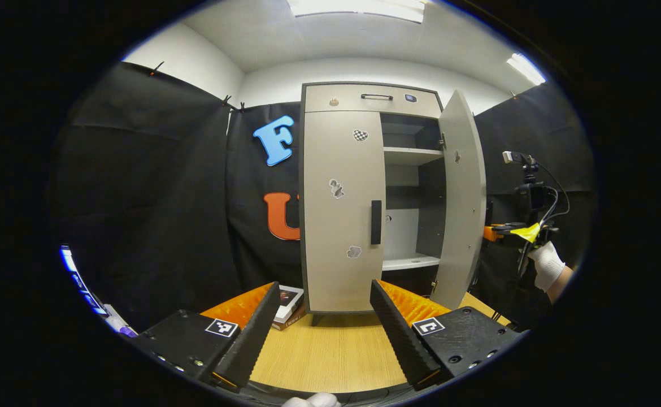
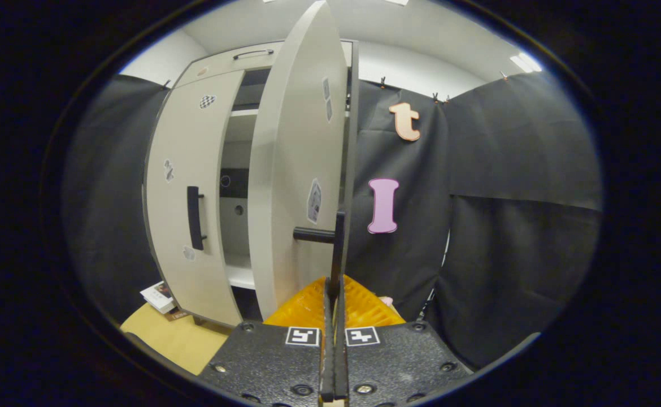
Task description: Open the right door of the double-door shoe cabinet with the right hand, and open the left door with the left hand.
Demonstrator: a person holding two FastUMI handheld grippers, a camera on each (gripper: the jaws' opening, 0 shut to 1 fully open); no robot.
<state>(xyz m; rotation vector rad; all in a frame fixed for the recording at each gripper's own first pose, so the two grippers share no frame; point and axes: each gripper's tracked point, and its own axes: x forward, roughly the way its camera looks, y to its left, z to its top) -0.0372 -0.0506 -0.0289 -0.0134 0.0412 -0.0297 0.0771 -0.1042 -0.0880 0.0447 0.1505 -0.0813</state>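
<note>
The shoe cabinet (image 1: 314, 169) stands on a wooden table. Its left door (image 1: 339, 226) is closed, with a dark vertical handle (image 1: 375, 222) at its inner edge. The right door (image 1: 463, 203) stands swung out wide, baring the shelves (image 1: 412, 155). My left gripper (image 1: 325, 285) is open, a short way in front of the left door and touching nothing. In the right gripper view, my right gripper (image 2: 333, 291) is shut on the right door's handle (image 2: 337, 237), seen edge-on against the open door (image 2: 296, 169). A gloved hand (image 1: 546, 264) holds that gripper (image 1: 497, 230) beside the door's edge.
A small stack of books (image 1: 288, 305) lies on the table (image 1: 330, 350) at the cabinet's left foot. A camera on a stand (image 1: 528, 192) rises at the right behind the open door. A drawer (image 1: 375, 97) tops the cabinet.
</note>
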